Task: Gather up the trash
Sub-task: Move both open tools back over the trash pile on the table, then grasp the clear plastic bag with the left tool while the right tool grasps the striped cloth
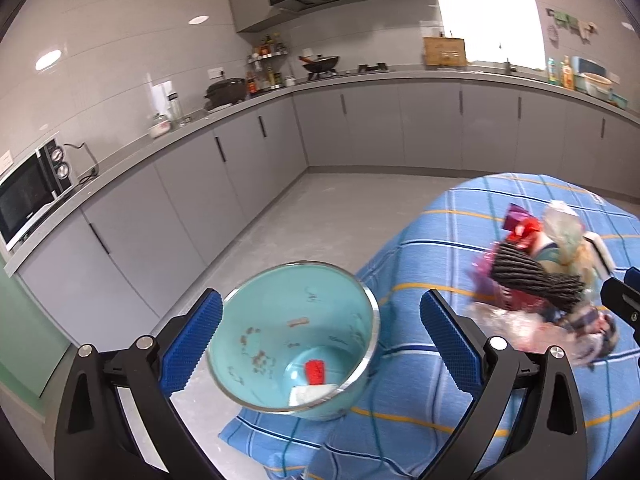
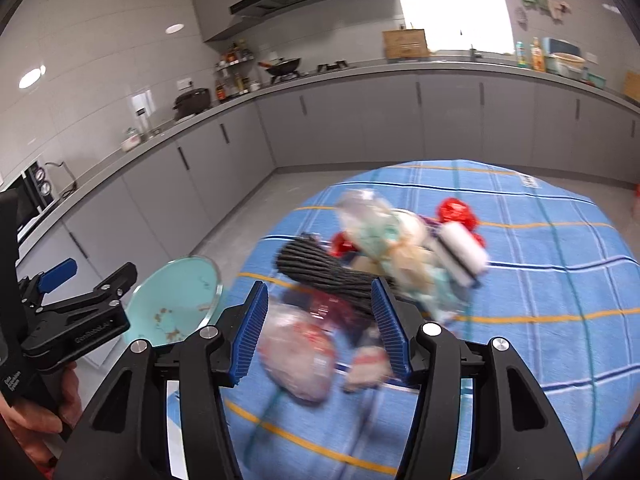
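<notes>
Trash, mixed heap [image 2: 372, 276]: crumpled clear plastic bags, red foil wrappers, a black ribbed roll and a white-and-black block, gathered together near the middle of the round counter [image 2: 560, 280] under a blue checked cloth with orange and dark lines; heaped, by the look of it, so that it can be taken in few grabs. Much of it is motion-blurred, so single pieces are hard to tell apart. Teal enamel bowl with a metal rim [image 1: 294, 344]: stands at the counter's near left edge, just beside the heap, holding a red scrap and a white scrap with brown smears on its wall; probably placed there as the receptacle, within easy reach of both hands. Left gripper [image 1: 320, 344]: spread as wide as it goes, its blue ribbed pads on either side of the bowl and clear of the rim, nothing pinched. Right gripper [image 2: 320, 330]: part open and pinching nothing, pointed down at the near side of the heap, with a pale plastic bag and the end of the black roll between its fingers; no pad is seen pressing. A person's hand [image 2: 48, 408] grips the left tool's handle.
</notes>
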`<action>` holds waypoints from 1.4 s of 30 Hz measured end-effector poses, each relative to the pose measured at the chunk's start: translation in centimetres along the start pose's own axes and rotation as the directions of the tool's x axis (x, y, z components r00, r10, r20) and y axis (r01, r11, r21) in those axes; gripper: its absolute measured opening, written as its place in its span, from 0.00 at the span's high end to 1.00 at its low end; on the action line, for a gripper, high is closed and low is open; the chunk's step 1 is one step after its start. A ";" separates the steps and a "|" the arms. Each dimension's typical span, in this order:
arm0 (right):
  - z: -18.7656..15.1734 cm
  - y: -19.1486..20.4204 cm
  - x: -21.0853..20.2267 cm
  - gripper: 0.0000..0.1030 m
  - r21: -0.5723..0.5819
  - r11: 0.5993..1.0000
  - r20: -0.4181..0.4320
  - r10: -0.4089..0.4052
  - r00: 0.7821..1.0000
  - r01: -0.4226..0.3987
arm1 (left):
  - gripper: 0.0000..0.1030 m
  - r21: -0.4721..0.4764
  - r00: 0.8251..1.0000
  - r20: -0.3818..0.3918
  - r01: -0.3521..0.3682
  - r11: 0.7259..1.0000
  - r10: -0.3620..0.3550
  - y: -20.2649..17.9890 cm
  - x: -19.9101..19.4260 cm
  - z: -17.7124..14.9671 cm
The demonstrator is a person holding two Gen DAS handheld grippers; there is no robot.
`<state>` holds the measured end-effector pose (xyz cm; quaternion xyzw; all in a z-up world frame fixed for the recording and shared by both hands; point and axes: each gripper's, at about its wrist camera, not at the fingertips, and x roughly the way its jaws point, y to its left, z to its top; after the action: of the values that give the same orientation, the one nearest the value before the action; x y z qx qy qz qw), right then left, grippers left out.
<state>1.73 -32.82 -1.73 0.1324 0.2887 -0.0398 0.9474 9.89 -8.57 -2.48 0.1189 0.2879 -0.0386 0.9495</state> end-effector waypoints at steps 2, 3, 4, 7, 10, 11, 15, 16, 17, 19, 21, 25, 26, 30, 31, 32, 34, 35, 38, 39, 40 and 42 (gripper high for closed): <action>-0.4 -1.4 -0.7 0.47 0.013 1.000 0.003 -0.024 1.000 0.024 | 0.06 0.014 1.000 0.001 0.019 1.000 -0.019 -1.1 -0.4 0.0; -0.6 -2.1 -1.1 0.46 0.021 0.999 0.004 -0.037 0.999 0.037 | 0.06 0.019 1.000 0.002 0.024 1.000 -0.024 -1.6 -0.6 0.0; -0.7 -2.6 -1.3 0.46 0.025 0.999 0.003 -0.044 0.999 0.044 | 0.06 0.027 0.999 0.003 0.035 0.999 -0.035 -2.2 -0.8 -0.1; -1.3 -4.1 -1.9 0.46 0.042 0.997 -0.001 -0.067 0.998 0.067 | 0.06 0.038 0.999 -0.002 0.055 0.998 -0.055 -3.4 -1.1 -0.2; -1.8 -5.4 -2.4 0.46 0.055 0.995 -0.006 -0.083 0.997 0.083 | 0.06 0.049 0.997 -0.012 0.079 0.996 -0.079 -4.7 -1.3 -0.5; -2.0 -5.9 -2.6 0.46 0.059 0.994 -0.009 -0.091 0.996 0.091 | 0.06 0.054 0.997 -0.015 0.083 0.995 -0.082 -5.0 -1.3 -0.5; -2.6 -7.3 -2.7 0.46 0.083 0.991 -0.020 -0.101 0.995 0.103 | 0.06 0.072 0.995 -0.030 0.099 0.992 -0.097 -6.2 -1.1 -0.8; -2.8 -7.6 -2.8 0.46 0.088 0.990 -0.023 -0.105 0.994 0.107 | 0.06 0.074 0.994 -0.037 0.106 0.992 -0.103 -6.5 -1.0 -0.8; -3.0 -7.9 -2.7 0.45 0.093 0.990 -0.028 -0.108 0.994 0.110 | 0.06 0.076 0.993 -0.042 0.111 0.991 -0.108 -6.8 -0.9 -0.8; -3.2 -8.4 -2.5 0.45 0.099 0.989 -0.036 -0.110 0.993 0.113 | 0.06 0.080 0.992 -0.050 0.117 0.990 -0.113 -7.3 -0.6 -0.9; -3.5 -8.8 -2.2 0.44 0.100 0.989 -0.049 -0.109 0.993 0.114 | 0.06 0.076 0.988 -0.066 0.145 0.986 -0.140 -7.7 -0.2 -1.2; -4.2 -8.8 -1.3 0.44 0.093 0.989 -0.080 -0.106 0.991 0.113 | 0.06 0.011 0.967 -0.113 0.232 0.973 -0.229 -7.6 1.4 -2.1; -4.4 -8.8 -0.9 0.44 0.094 0.989 -0.090 -0.102 0.991 0.110 | 0.06 -0.015 0.958 -0.124 0.260 0.965 -0.260 -7.5 1.9 -2.4; -4.7 -8.7 0.5 0.44 0.095 0.990 -0.121 -0.089 0.989 0.100 | 0.07 -0.065 0.935 -0.144 0.319 0.946 -0.325 -7.7 3.0 -2.7; -4.7 -8.7 0.9 0.44 0.098 0.991 -0.125 -0.082 0.989 0.094 | 0.07 -0.068 0.930 -0.140 0.333 0.941 -0.339 -7.8 3.0 -2.7; -4.7 -8.7 1.2 0.44 0.101 0.991 -0.129 -0.074 0.989 0.088 | 0.07 -0.061 0.927 -0.134 0.346 0.936 -0.351 -8.2 3.0 -2.7; -4.6 -8.5 2.0 0.44 0.092 0.992 -0.139 -0.070 0.988 0.083 | 0.07 -0.039 0.923 -0.130 0.360 0.932 -0.362 -9.0 3.0 -2.6; -4.6 -8.4 2.4 0.44 0.086 0.993 -0.145 -0.070 0.987 0.083 | 0.07 -0.037 0.918 -0.134 0.371 0.928 -0.372 -9.4 3.2 -2.6; -4.7 -8.3 3.6 0.44 0.080 0.993 -0.173 -0.066 0.983 0.081 | 0.15 -0.061 0.893 -0.163 0.414 0.908 -0.419 -10.2 3.9 -2.5; -4.8 -8.4 4.0 0.44 0.085 0.993 -0.185 -0.059 0.981 0.076 | 0.17 -0.067 0.887 -0.171 0.425 0.903 -0.430 -10.5 4.1 -2.4; -4.8 -8.4 4.2 0.44 0.090 0.993 -0.191 -0.054 0.980 0.072 | 0.18 -0.069 0.882 -0.178 0.431 0.900 -0.436 -10.8 4.4 -2.4; -5.0 -8.4 4.6 0.45 0.091 0.993 -0.201 -0.053 0.978 0.072 | 0.18 -0.069 0.875 -0.190 0.441 0.895 -0.446 -11.5 4.7 -2.5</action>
<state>1.60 -39.54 -10.22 0.1727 0.3831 -0.0703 0.9047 10.80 -19.07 -9.47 0.0420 0.4024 -0.2394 0.8826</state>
